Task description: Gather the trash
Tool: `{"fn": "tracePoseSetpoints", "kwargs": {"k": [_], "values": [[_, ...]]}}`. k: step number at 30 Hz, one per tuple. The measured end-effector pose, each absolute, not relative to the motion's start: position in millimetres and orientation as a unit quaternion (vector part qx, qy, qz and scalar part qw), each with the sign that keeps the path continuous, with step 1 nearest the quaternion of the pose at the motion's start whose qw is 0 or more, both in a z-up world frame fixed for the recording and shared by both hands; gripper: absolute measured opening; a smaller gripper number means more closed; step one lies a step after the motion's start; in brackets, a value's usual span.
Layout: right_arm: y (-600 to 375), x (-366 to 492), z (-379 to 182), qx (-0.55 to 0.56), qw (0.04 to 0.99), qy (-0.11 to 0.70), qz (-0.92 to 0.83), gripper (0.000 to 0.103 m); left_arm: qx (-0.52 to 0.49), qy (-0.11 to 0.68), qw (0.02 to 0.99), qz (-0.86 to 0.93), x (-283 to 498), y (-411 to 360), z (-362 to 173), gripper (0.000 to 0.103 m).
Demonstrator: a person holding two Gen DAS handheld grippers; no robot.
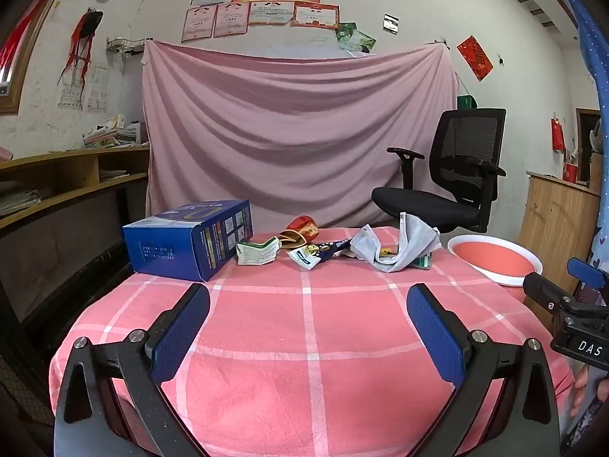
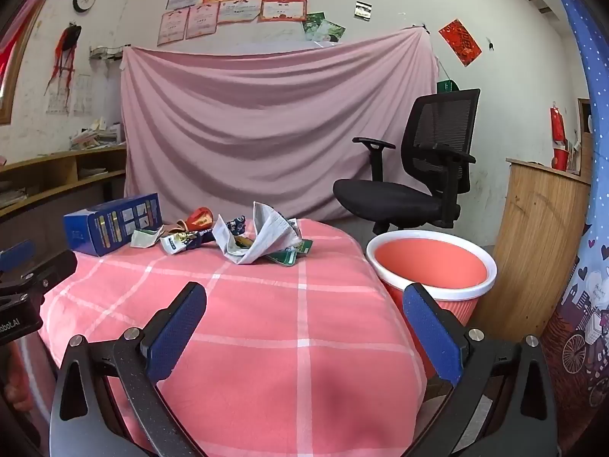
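Trash lies in a row at the far side of the pink checked table [image 1: 304,342]: a crumpled grey-white paper [image 1: 399,245] [image 2: 262,238], a dark blue wrapper [image 1: 319,253] [image 2: 186,240], a green-white wrapper [image 1: 257,252] [image 2: 144,237], a red-gold wrapper [image 1: 302,228] [image 2: 198,219] and a green packet [image 2: 291,253]. A pink bin [image 2: 430,266] [image 1: 495,257] with a white rim stands beside the table's right edge. My left gripper [image 1: 308,312] and right gripper [image 2: 304,312] both hover open over the near half of the table, nothing between their blue pads.
A blue carton [image 1: 190,238] [image 2: 110,224] sits at the table's far left. A black office chair [image 1: 449,182] stands behind the table in front of a pink hanging sheet. Wooden shelves [image 1: 57,182] run along the left, and a wooden cabinet [image 2: 540,247] stands at the right.
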State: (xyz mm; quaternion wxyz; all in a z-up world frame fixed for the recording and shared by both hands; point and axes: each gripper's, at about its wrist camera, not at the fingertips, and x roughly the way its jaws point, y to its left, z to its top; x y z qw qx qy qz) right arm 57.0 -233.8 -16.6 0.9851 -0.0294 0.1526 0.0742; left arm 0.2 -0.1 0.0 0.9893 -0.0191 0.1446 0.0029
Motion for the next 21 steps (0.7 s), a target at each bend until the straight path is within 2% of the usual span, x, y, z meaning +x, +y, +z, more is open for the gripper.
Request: {"fn": "tracePoseSetpoints", "kwargs": {"k": [21], "values": [[-233.4, 57.3, -16.7, -0.025, 0.985, 0.155, 0.075, 0.103, -0.021, 0.143, 0.99, 0.004, 2.9, 2.7, -0.3, 0.101]]}}
